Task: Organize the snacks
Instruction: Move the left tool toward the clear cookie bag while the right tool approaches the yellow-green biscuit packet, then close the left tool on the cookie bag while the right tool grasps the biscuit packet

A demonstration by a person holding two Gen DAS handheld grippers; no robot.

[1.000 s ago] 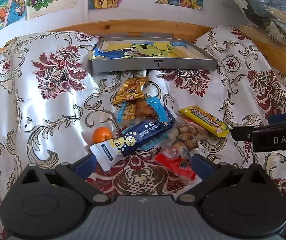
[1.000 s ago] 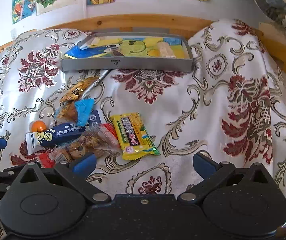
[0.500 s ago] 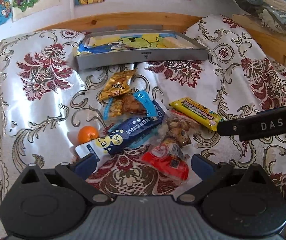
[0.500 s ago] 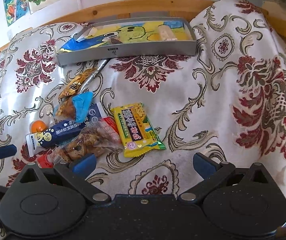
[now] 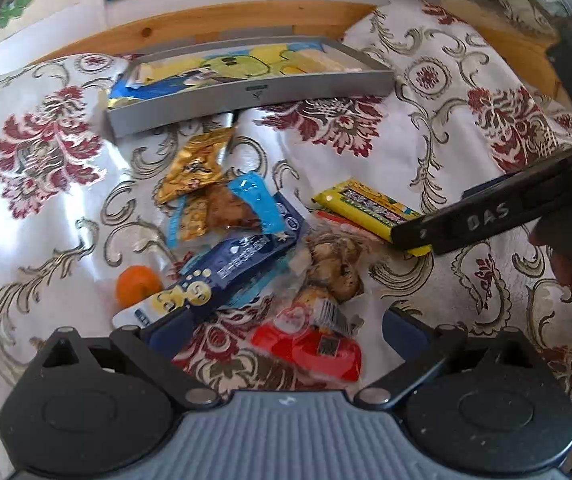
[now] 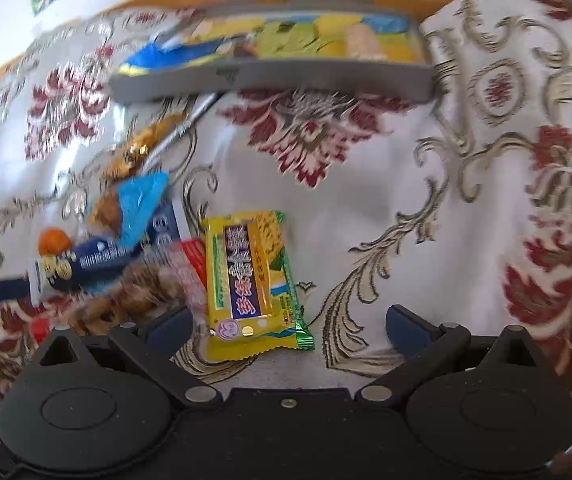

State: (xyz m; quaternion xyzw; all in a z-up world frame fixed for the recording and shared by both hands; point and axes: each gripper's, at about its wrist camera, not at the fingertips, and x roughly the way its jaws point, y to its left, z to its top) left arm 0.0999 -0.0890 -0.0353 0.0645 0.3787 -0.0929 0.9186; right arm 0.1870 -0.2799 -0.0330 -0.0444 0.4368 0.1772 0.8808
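Both claws are hanging released over the bed's near edge, the right claw [image 6: 286, 320] straddling the yellow snack packet [image 6: 251, 280] as if lining up a grasp, the left claw [image 5: 286, 328] waiting over the snack pile [image 5: 245, 256], the grey tray [image 5: 245, 92] sitting toward the far edge.

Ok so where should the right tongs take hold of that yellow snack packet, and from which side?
Probably across its narrow width near the crimped near end, coming straight down from above. The yellow packet lies flat and lengthwise between the open right tongs. Its right long edge is clear on bare cloth; its left edge touches the clear bag of brown snacks, so bias the grip away from that bag.
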